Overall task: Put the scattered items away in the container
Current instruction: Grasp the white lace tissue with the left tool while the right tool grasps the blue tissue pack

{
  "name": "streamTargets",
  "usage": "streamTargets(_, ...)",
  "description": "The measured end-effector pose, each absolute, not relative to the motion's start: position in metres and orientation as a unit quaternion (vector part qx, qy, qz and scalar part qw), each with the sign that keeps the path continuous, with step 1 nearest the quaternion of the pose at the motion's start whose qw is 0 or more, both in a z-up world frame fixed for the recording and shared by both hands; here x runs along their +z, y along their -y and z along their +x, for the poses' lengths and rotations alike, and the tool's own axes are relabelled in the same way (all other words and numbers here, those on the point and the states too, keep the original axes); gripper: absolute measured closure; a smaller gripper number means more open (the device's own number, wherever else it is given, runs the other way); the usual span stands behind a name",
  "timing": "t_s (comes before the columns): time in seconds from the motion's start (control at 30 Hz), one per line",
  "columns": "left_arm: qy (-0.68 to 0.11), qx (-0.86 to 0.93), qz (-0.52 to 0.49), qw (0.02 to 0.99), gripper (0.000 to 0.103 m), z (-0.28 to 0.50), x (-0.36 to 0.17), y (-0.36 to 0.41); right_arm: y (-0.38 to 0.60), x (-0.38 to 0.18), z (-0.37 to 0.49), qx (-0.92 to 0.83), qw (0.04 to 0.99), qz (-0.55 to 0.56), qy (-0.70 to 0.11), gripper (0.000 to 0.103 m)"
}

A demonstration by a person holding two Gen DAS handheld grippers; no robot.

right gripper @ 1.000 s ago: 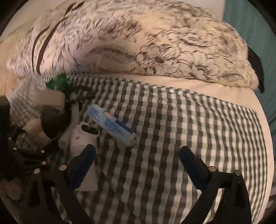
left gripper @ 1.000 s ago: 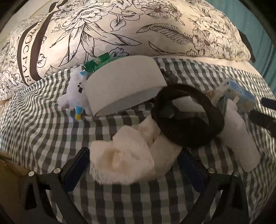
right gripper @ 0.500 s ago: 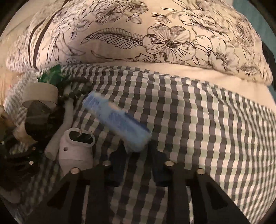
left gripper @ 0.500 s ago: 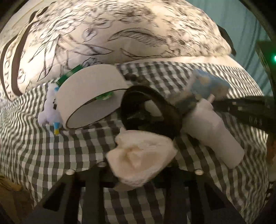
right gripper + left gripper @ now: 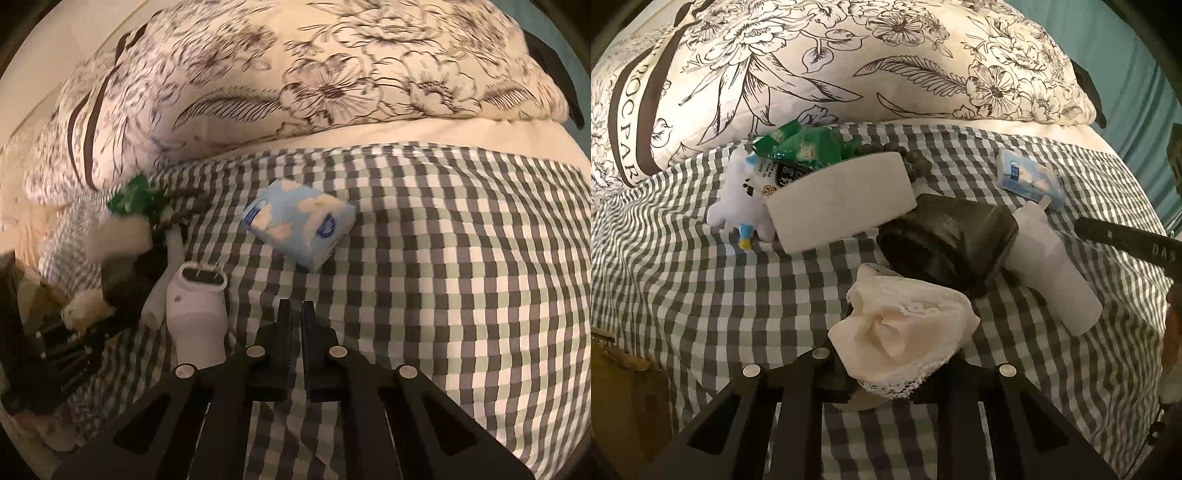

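Cream lace cloth (image 5: 905, 328), bunched, is pinched between the closed fingers of the left gripper (image 5: 886, 373), which were spread wide around it a second ago; it sits raised near the front edge of the checked bedspread (image 5: 701, 295). One blue tissue pack (image 5: 299, 225), nipped by the right gripper (image 5: 295, 314) half a second ago, now lies free on the bedspread just ahead of those fingers, which have closed on nothing. One white container (image 5: 842, 199) lies tipped near the pillow (image 5: 849, 62), with one plush toy (image 5: 738, 199), one green packet (image 5: 798, 144), one dark container (image 5: 945, 240) and one white bottle (image 5: 1052, 266).
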State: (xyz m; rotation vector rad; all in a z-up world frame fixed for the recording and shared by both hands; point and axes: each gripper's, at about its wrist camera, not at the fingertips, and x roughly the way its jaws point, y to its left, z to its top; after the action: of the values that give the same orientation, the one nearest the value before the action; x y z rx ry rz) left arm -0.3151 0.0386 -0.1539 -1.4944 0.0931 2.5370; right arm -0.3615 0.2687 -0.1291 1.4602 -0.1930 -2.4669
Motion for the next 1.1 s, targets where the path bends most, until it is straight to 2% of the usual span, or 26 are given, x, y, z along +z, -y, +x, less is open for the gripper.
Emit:
streamTargets(0.07,-0.030,0.856,-0.507,0.100,0.084,-0.318,-0.155,-0.040,-0.270,-0.128,-0.368,-0.853,0.128,0.500,0.076,0.075)
streamTargets(0.1,-0.031,0.856,-0.507,0.100,0.084,-0.319,-0.156,-0.041,-0.269,-0.128,-0.371,-0.858,0.118,0.495,0.071,0.057)
streamTargets(0.13,-0.033,0.855,-0.507,0.100,0.084,-0.321,-0.158,-0.042,-0.269,-0.126,-0.375,-0.864,0.113,0.487,0.062,0.050)
streamTargets(0.23,-0.035,0.854,-0.509,0.103,0.083,-0.326,-0.163,-0.044,-0.265,-0.125,-0.387,-0.873,0.115,0.473,0.037,0.048)
streamTargets(0.4,-0.032,0.855,-0.506,0.106,0.073,-0.335,-0.166,-0.044,-0.248,-0.138,-0.406,-0.873,0.123,0.466,-0.073,0.042)
streamTargets(0.63,-0.024,0.858,-0.502,0.106,0.068,-0.345,-0.170,-0.044,-0.229,-0.150,-0.423,-0.871,0.127,0.436,-0.186,0.022)
streamTargets(0.77,-0.025,0.856,-0.505,0.110,0.070,-0.345,-0.168,-0.043,-0.222,-0.149,-0.432,-0.876,0.109,0.416,-0.218,0.020)
streamTargets(0.97,-0.019,0.856,-0.505,0.106,0.084,-0.340,-0.164,-0.038,-0.206,-0.153,-0.437,-0.872,0.113,0.392,-0.271,0.017)
streamTargets(1.03,-0.013,0.856,-0.506,0.102,0.085,-0.336,-0.162,-0.035,-0.210,-0.151,-0.443,-0.872,0.123,0.406,-0.245,0.023)
streamTargets(1.07,-0.011,0.856,-0.507,0.098,0.085,-0.334,-0.161,-0.033,-0.214,-0.149,-0.446,-0.872,0.133,0.418,-0.219,0.030)
streamTargets(1.1,-0.008,0.855,-0.509,0.095,0.085,-0.333,-0.160,-0.031,-0.217,-0.148,-0.447,-0.870,0.139,0.430,-0.198,0.042)
